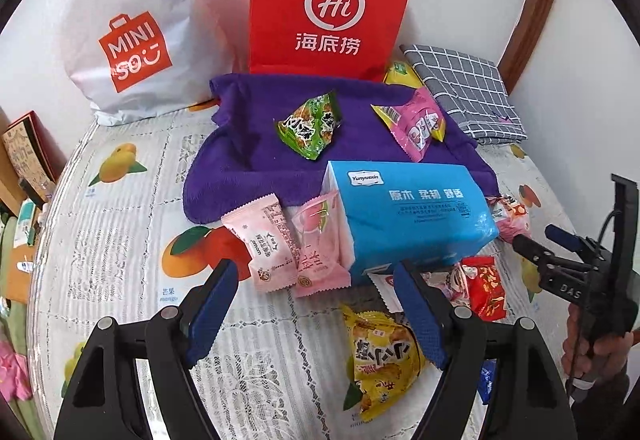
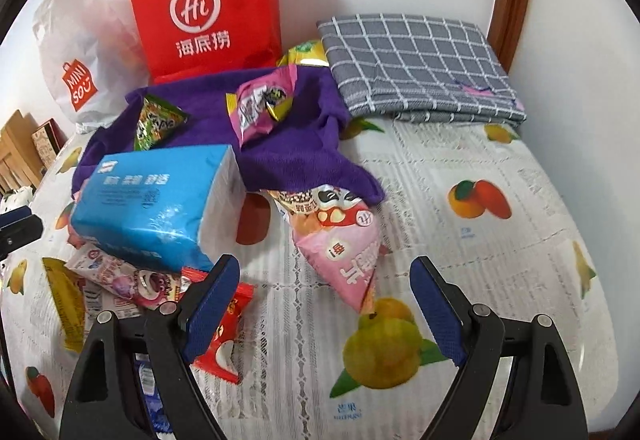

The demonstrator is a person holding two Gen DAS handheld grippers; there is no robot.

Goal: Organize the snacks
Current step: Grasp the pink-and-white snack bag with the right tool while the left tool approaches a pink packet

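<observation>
Judging by how things lay, the sorting had barely started: snack packets were scattered over the fruit-print surface (image 2: 460,168) all around the blue tissue pack (image 1: 404,216), which served as the middle of the mess. Behind the tissue pack, on the purple towel (image 1: 248,160), sat a green packet (image 1: 310,126) and a pink-and-yellow packet (image 1: 416,122). Leaning against the tissue pack's left end were two pale pink packets (image 1: 266,240); in front of it lay a yellow packet (image 1: 380,356), a red packet (image 1: 486,288) and some partly hidden ones under its near edge. To its right, half tucked under the towel's corner, lay a large pink triangular packet (image 2: 340,240). Two possible containers stood against the wall behind the towel: a red paper bag (image 1: 328,0) and a white plastic bag (image 1: 132,16); what either held could not be seen, and no snack showed inside them. A folded grey checked cloth (image 2: 416,68) lay to the right of the red bag, with a yellow packet (image 2: 306,52) wedged between them. The left gripper (image 1: 316,316) hovered in front of the tissue pack with its fingers apart and nothing between them; the right gripper (image 2: 326,314) hung likewise, fingers spread, just short of the triangular packet. Nearly everything seemed left to gather.
</observation>
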